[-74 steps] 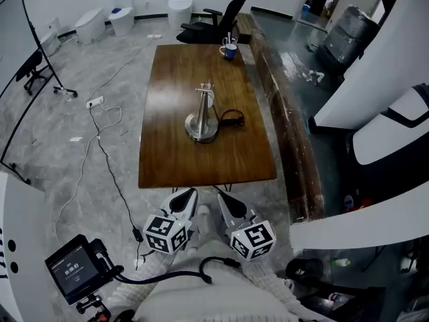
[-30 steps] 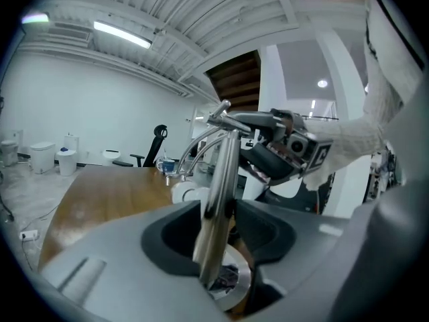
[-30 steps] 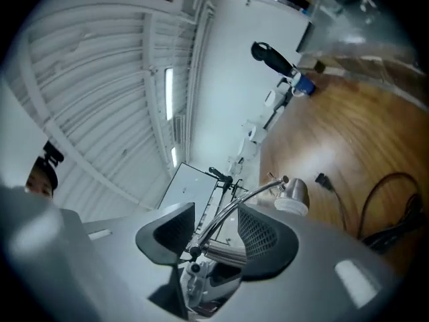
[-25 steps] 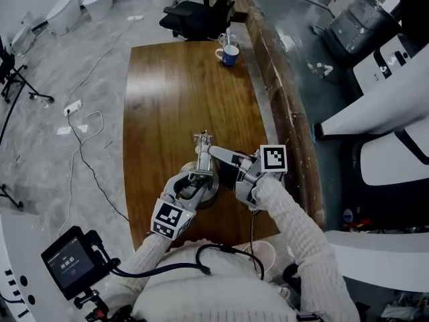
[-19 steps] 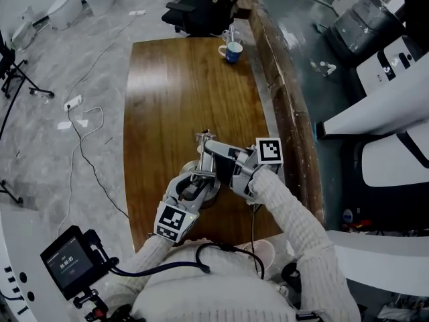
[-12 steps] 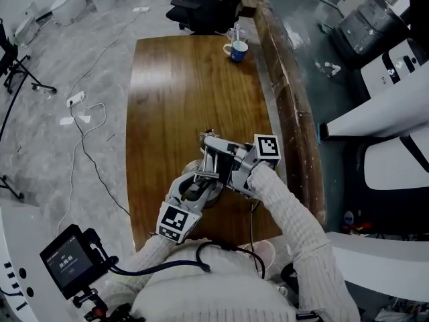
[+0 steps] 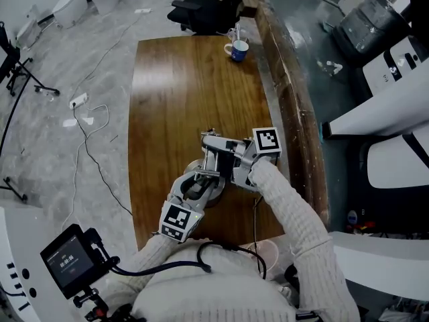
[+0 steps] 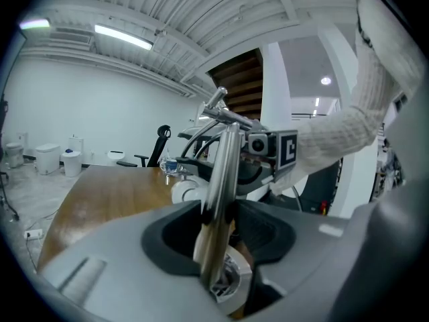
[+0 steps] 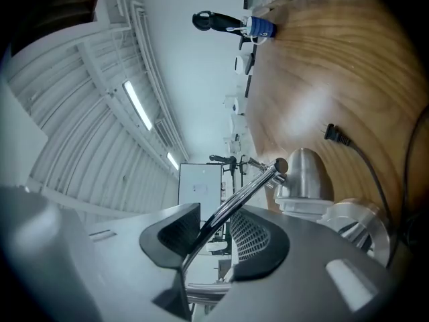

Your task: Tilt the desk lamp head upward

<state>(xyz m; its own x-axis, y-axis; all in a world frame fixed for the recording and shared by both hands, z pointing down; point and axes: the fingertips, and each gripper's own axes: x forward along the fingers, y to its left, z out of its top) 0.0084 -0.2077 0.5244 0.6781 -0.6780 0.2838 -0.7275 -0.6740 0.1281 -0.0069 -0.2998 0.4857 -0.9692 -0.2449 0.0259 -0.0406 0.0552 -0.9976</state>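
With our left claw [image 8: 226, 228] spread wide round the stem of the lamp [image 9: 305, 172] on the table [image 7: 167, 99], not clamping, and our right claw [image 9: 208, 243] closing on the head bar [image 9: 249, 185] between its jaws, we fear a lift could tip the unheld lamp.
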